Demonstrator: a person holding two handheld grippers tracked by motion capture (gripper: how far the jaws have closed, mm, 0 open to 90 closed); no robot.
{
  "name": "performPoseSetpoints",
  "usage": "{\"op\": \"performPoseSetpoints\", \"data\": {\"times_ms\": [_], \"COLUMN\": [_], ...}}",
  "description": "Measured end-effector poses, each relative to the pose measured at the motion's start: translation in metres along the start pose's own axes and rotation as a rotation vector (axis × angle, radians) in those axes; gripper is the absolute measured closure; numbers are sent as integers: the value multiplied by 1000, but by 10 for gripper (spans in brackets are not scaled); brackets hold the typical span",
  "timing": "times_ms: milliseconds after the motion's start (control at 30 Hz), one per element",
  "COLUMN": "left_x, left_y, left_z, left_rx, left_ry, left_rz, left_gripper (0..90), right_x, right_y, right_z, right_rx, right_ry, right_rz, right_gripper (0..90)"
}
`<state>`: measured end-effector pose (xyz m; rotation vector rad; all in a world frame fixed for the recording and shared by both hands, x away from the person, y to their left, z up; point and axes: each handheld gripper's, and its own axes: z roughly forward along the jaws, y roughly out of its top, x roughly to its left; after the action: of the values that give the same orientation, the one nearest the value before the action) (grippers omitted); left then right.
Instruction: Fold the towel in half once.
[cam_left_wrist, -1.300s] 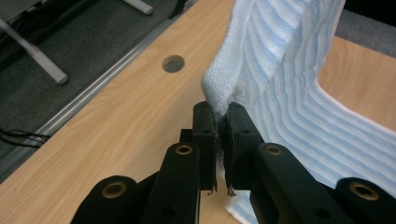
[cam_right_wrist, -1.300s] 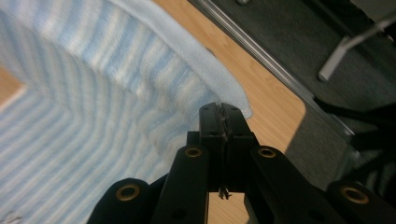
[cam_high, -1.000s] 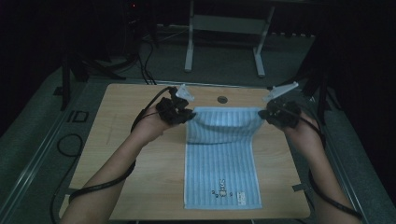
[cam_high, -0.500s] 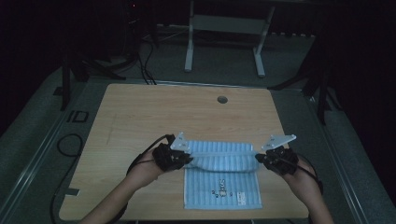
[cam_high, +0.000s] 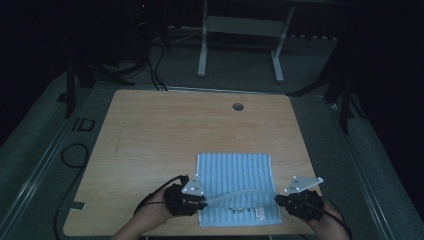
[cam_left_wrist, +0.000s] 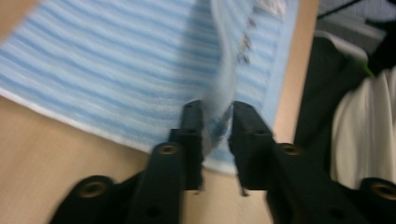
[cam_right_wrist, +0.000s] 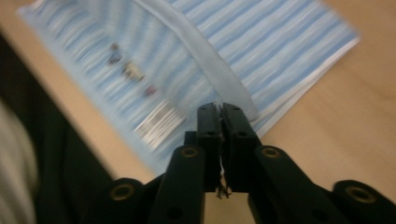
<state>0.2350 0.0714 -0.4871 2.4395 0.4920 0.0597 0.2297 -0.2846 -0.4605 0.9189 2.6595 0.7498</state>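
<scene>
While folded | blue striped towel (cam_high: 234, 175) | edge lifted by both claws

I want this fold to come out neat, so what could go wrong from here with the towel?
The left gripper pinches only a thin bit of the striped towel, so that corner might slip out. The right gripper sits nearer the table front than the left, so the edges may land skewed. The slack edge between them could crease.

Towel (cam_high: 234, 172) print blurred, unreadable
</scene>
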Motion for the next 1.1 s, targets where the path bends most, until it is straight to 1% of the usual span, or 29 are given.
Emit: {"op": "performPoseSetpoints", "data": {"times_ms": [33, 67, 100, 133, 200, 233, 267, 333, 367, 400, 433, 467, 500, 533, 567, 600, 633, 667, 700, 733, 767, 833, 867, 900, 933, 967, 1033, 1067, 1100], "left_x": [-2, -2, 0, 1, 4, 6, 8, 12, 14, 16, 18, 19, 19, 18, 18, 18, 18, 19, 20, 21, 21, 23, 22, 21, 21, 19, 17, 15, 13], "left_y": [-2, -3, -3, -4, -4, -4, -3, -2, -1, -1, -1, -1, -1, -1, -1, -2, -2, -3, -3, -3, -2, -1, 0, 1, 2, 3, 5, 6, 6], "left_z": [1, 0, 0, -1, -1, -1, 0, 5, 9, 12, 16, 19, 21, 23, 24, 25, 26, 26, 26, 27, 27, 25, 24, 23, 23, 22, 21, 21, 21], "left_rx": [8, 20, 22, 16, 4, 6, 4, 12, 13, 20, 28, 37, 38, 42, 47, 47, 50, 53, 52, 52, 47, 32, 35, 39, 40, 38, 44, 40, 36], "left_ry": [-6, 5, 2, -6, -5, -10, -4, -18, -21, -19, -23, -24, -28, -34, -37, -41, -44, -49, -55, -49, -44, -53, -61, -48, -50, -63, -62, -74, -76], "left_rz": [6, 1, -15, -23, -39, -43, -49, -62, -70, -77, -85, -85, -86, -85, -81, -83, -84, -85, -93, -92, -100, -115, -112, -107, -112, -103, -93, -83, -85], "left_gripper": [645, 632, 599, 578, 575, 570, 561, 561, 561, 561, 562, 564, 577, 577, 579, 597, 602, 631, 669, 696, 776, 880, 894, 895, 896, 898, 899, 898, 899], "right_x": [1, 0, -1, -4, -12, -15, -19, -24, -27, -28, -30, -33, -37, -40, -43, -45, -46, -46, -46, -45, -44, -42, -41, -41, -40, -39, -36, -34, -31], "right_y": [-4, -7, -8, -9, -8, -7, -5, 1, 5, 9, 12, 14, 15, 16, 16, 14, 13, 12, 12, 13, 14, 16, 17, 18, 19, 20, 20, 19, 18], "right_z": [-2, -5, -8, -10, -10, -8, -4, 8, 17, 26, 36, 46, 56, 64, 71, 77, 81, 82, 81, 80, 78, 72, 68, 64, 58, 53, 39, 32, 26], "right_rx": [-1, -6, -16, -23, -20, -20, -15, -7, 4, 29, 48, 71, 102, 121, 147, 174, 186, 177, 179, 181, 179, 177, 162, 146, 135, 119, 81, 67, 51], "right_ry": [12, 15, 8, 5, -9, -9, 2, 23, 45, 51, 42, 55, 61, 54, 58, 74, 80, 87, 98, 107, 103, 92, 88, 83, 76, 67, 61, 59, 53], "right_rz": [16, 23, 34, 52, 70, 82, 84, 99, 100, 91, 80, 81, 90, 93, 107, 113, 111, 112, 114, 104, 96, 75, 78, 79, 74, 70, 66, 60, 51], "right_gripper": [776, 763, 745, 735, 720, 720, 708, 649, 644, 630, 631, 631, 631, 631, 631, 631, 650, 700, 754, 785, 802, 812, 811, 811, 811, 811, 810, 809, 809]}}
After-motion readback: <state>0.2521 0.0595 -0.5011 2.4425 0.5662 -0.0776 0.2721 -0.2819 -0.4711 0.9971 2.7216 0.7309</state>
